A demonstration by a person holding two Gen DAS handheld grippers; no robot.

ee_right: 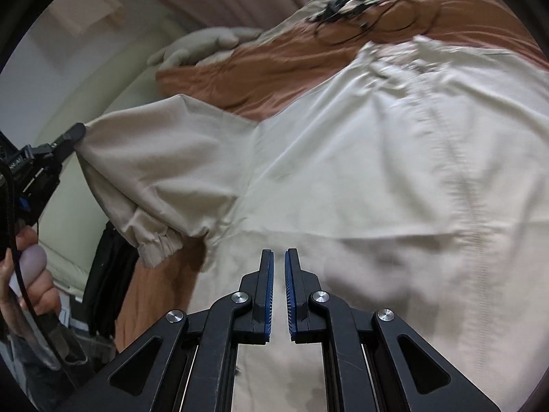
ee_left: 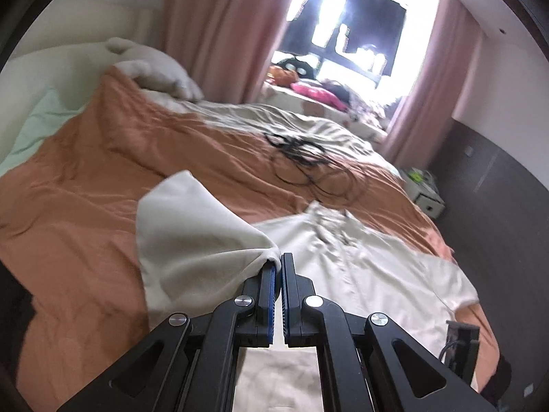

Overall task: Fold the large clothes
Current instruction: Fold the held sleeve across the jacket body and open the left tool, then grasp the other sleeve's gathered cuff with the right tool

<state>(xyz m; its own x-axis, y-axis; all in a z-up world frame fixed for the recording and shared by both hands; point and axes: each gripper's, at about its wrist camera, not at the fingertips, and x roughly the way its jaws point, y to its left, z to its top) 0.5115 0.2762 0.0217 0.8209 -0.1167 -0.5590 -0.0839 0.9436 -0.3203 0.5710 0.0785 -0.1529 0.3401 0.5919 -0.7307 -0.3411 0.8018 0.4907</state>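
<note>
A large cream jacket (ee_left: 360, 257) lies spread on an orange bedspread (ee_left: 120, 171). My left gripper (ee_left: 278, 264) is shut on one sleeve (ee_left: 192, 233) and holds it lifted off the bed. The right wrist view shows the same: the left gripper (ee_right: 77, 134) pinches the raised sleeve (ee_right: 164, 158), whose elastic cuff (ee_right: 158, 243) hangs down, and a hand (ee_right: 31, 274) grips its handle. My right gripper (ee_right: 278, 252) hovers over the jacket's body (ee_right: 377, 154). Its jaws are nearly together, and nothing shows between them.
Tangled black cables (ee_left: 298, 151) lie on the bed beyond the jacket. A pale pillow (ee_left: 154, 68) sits at the headboard. Pink curtains (ee_left: 212, 27) frame a bright window with a cluttered sill. A small nightstand (ee_left: 425, 195) stands by the dark wall on the right.
</note>
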